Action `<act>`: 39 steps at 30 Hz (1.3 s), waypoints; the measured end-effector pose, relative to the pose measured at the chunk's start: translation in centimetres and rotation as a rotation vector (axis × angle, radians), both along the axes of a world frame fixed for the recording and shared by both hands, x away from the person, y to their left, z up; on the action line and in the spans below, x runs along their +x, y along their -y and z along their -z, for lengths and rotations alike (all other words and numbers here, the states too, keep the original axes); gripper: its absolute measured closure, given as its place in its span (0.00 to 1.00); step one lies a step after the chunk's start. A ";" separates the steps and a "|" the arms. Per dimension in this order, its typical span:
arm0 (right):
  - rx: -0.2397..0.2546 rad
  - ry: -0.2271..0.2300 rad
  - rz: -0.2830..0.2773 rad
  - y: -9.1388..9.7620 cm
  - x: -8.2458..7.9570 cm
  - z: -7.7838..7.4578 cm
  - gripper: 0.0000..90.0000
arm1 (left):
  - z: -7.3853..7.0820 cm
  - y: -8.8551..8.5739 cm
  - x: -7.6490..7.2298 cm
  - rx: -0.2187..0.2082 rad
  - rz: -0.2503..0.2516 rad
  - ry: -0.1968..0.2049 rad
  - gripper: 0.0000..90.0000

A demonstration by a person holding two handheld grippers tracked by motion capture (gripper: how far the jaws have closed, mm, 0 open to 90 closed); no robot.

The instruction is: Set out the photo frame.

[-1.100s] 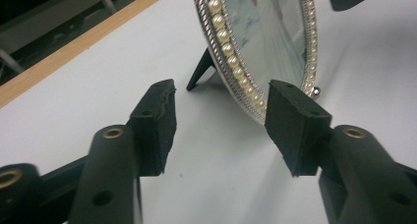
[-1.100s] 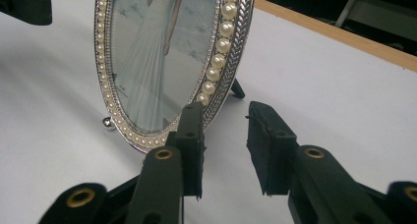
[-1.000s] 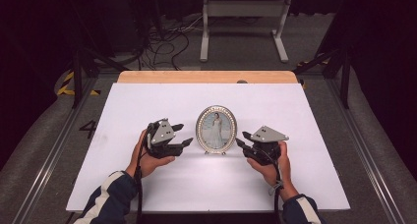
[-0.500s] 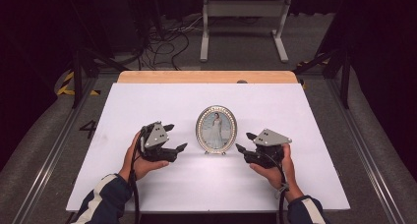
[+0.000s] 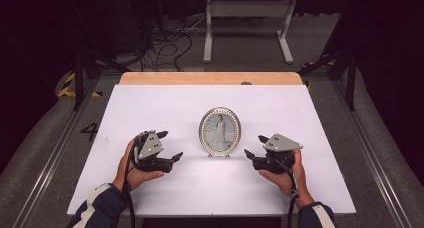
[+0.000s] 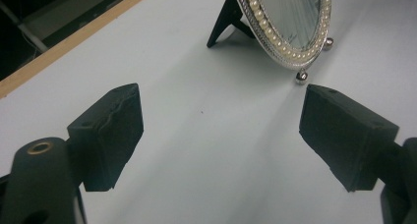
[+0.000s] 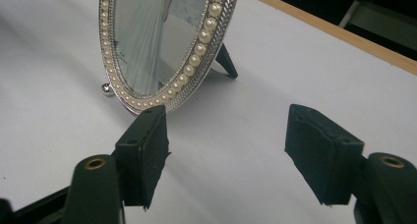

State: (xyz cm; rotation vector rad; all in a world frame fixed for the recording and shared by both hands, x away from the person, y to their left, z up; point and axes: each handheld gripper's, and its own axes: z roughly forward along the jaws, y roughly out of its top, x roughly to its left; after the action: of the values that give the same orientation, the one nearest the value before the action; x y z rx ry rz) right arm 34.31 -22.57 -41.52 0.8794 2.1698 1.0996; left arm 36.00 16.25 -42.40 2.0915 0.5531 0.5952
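White table (image 5: 300, 188) — grippers farther from frame (image 5: 220, 130)

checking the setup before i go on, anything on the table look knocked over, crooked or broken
Nothing stands out. The oval picture frame stands upright on its back stand, mid-table, its pearl rim unbroken where visible. The left gripper and right gripper sit open on either side, not touching it.

Dark sleeves (image 5: 102, 204) with white stripes; 2 black grippers topped by grey three-cornered plates (image 5: 151, 145).
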 end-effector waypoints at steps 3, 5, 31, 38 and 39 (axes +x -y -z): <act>-0.008 0.004 0.012 0.2 -0.2 0.1 0.31 | 0.1 -0.4 -0.2 0.007 -0.005 0.000 0.19; -0.018 0.010 0.021 0.3 -0.3 0.2 0.28 | 0.1 -0.7 -0.4 0.005 -0.009 0.001 0.19; -0.027 0.035 0.084 2.2 -1.9 0.7 0.22 | 1.1 -5.2 -2.2 -0.034 -0.088 -0.028 0.13; -0.049 0.035 0.095 2.6 -2.1 1.0 0.22 | 1.3 -6.0 -2.5 -0.027 -0.102 -0.029 0.13; -0.053 0.035 0.098 2.7 -2.2 1.0 0.22 | 1.4 -6.0 -2.6 -0.030 -0.102 -0.028 0.13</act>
State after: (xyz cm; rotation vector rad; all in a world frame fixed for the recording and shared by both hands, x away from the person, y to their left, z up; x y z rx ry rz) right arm 32.14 -25.30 -42.54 0.9252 2.0944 0.9987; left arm 33.44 22.29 -43.77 2.0554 0.6843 0.6134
